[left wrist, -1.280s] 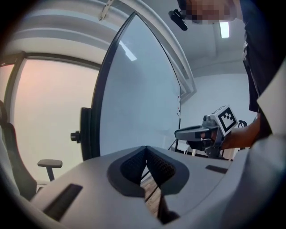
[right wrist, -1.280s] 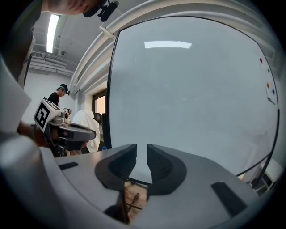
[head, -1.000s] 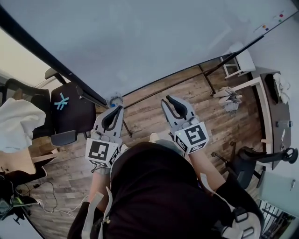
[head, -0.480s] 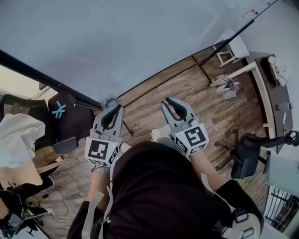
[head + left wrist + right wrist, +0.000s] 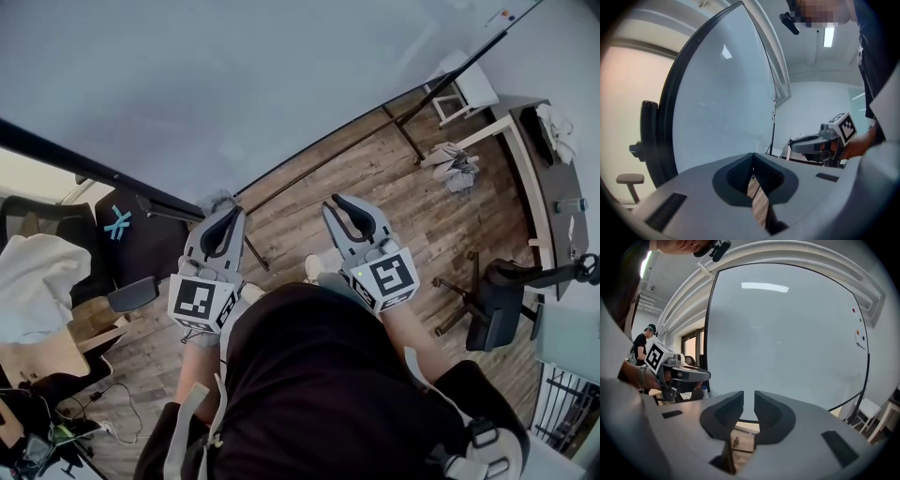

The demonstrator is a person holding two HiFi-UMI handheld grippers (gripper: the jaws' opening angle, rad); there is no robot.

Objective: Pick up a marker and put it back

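A large whiteboard [image 5: 234, 84] fills the top of the head view. I hold both grippers up in front of it, above the wooden floor. The left gripper [image 5: 228, 215] has its jaws touching at the tips, with nothing between them. Just past its tip sits a small bluish marker holder [image 5: 222, 200] at the board's lower edge. In the right gripper view a blue-capped marker [image 5: 703, 392] shows beside the left gripper [image 5: 682, 373]. The right gripper [image 5: 339, 202] stands with a narrow gap between its jaws, empty [image 5: 749, 397], and faces the whiteboard [image 5: 787, 343].
A black office chair [image 5: 141, 234] stands at the left and another [image 5: 497, 309] at the right. A white stool [image 5: 464, 89] and a desk [image 5: 544, 178] are at the far right. The board's stand bar [image 5: 319, 169] crosses the floor. A person [image 5: 640, 345] stands behind.
Both grippers keep almost the same place and stance. The room has slid up and to the right in the head view as my head turned.
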